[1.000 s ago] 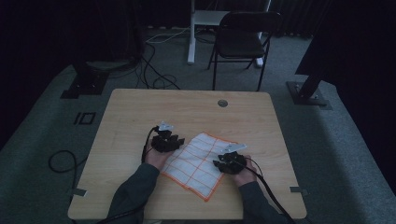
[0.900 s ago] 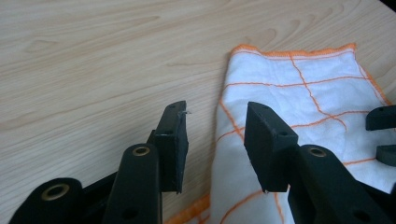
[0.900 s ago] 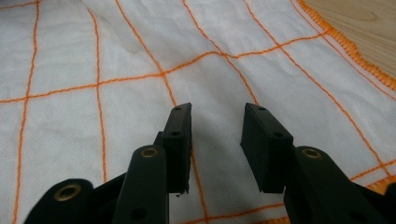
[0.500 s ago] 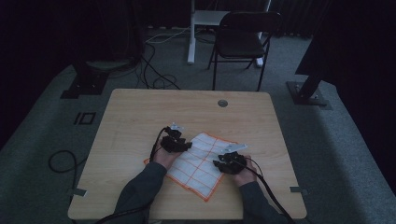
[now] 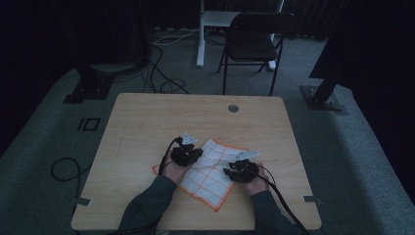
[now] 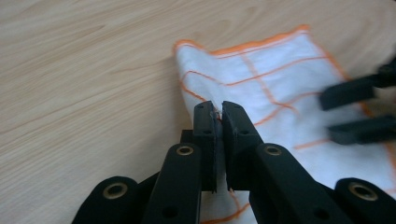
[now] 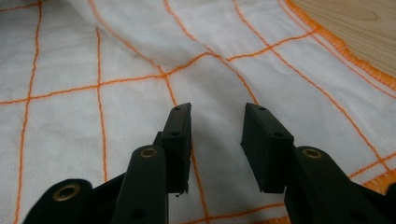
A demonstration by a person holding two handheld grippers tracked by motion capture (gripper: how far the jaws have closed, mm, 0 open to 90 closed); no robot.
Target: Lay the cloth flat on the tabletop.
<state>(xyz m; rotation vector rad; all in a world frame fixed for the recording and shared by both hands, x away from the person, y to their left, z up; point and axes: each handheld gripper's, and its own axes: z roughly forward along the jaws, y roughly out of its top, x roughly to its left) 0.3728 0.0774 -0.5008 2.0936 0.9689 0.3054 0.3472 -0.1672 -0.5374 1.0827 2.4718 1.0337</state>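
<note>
A: Left side first. The left tongs (image 6: 218, 109) have just been closing, and in the left gripper view the jaws now stand pinched together with a thin bit of the checked cloth (image 6: 280, 84) between their tips, at its near left edge.

B: Where is the cloth on the bench (image 5: 147, 122)?

A: Near the person's edge, middle of the bench, lying as a diamond. Its long axis runs from the far corner by the left tongs (image 5: 186, 154) down to the near corner pointing at the person. The white cloth with orange grid (image 5: 208, 178) sits between both hands.

B: And the right?

A: The right tongs (image 7: 217, 116) hang half open over the cloth, jaws apart, nothing between them; the grid lies flat just below. In the high view the right tongs (image 5: 242, 169) sit over the cloth's right edge.

B: Which hand is nearer for the next move?

A: Judgement: the left already holds its edge; the right needs only to drop and pinch.
</note>
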